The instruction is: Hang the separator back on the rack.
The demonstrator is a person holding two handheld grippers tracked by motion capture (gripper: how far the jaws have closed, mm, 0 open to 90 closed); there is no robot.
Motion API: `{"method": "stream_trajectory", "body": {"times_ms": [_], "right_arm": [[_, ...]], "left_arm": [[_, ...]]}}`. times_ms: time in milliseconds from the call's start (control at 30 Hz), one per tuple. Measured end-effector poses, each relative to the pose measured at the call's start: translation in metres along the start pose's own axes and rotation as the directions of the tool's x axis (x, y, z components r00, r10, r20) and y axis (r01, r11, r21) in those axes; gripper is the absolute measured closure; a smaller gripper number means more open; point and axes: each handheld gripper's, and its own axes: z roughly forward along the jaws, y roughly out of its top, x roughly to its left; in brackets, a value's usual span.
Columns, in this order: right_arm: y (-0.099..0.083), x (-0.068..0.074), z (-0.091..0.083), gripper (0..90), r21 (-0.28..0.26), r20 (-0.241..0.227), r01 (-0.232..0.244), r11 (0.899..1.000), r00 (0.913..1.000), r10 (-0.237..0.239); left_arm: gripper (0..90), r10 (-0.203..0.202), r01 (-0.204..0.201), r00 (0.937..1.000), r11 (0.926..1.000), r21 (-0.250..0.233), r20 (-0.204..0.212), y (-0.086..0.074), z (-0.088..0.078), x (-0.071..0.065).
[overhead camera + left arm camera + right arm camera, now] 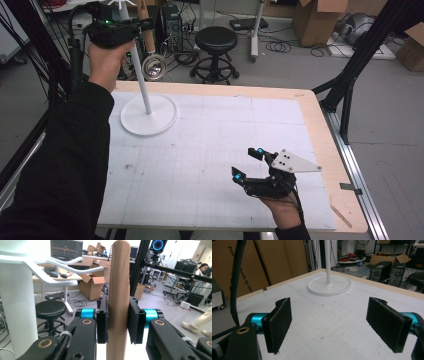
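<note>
Rod: wooden rod [118,297] with a rounded top, upright between the pads of the left gripper [118,322], raised beside the white stand [148,114].
Handling: likely light, stiff, smooth-grained; could slip or pivot if pinched loosely.
Hold: mid-shaft, pads flat on both sides, as now.
Left tool: clamped on rod.
Right gripper [335,326]: jaws wide, empty, low over the table [215,150].
</note>
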Motion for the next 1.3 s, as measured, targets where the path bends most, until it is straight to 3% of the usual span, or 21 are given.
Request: {"method": "stream_trajectory", "body": {"times_ms": [733,967,1167,1233,1300], "right_arm": [[0.0,-0.001,-0.001,19.6,-0.008,0.0,-0.012,1.0,0.9999,0.012],[0.0,-0.002,-0.004,19.6,-0.012,0.012,-0.012,1.0,0.9999,0.012],[-0.002,-0.006,-0.006,19.6,-0.011,0.038,-0.009,1.0,0.9992,0.009],[-0.002,-0.007,-0.008,19.5,-0.014,0.04,-0.009,1.0,0.9991,0.01],[-0.003,-0.008,-0.009,19.5,-0.019,0.048,-0.011,1.0,0.9988,0.012]], "left_arm": [[72.3,-0.001,0.006,0.995,0.9989,0.046,-0.1,-0.006,0.001,0.013],[70.7,-0.009,0.011,0.9971,0.9997,0.022,-0.076,-0.012,-0.01,0.015],[51.0,-0.008,0.007,0.9981,1.0,-0.006,-0.061,-0.021,-0.03,0.013],[44.8,-0.021,0.021,0.9993,0.9995,-0.023,-0.032,-0.026,-0.038,0.013],[38.7,-0.008,0.008,0.9996,0.9996,-0.028,-0.028,-0.032,-0.047,0.011]]}}
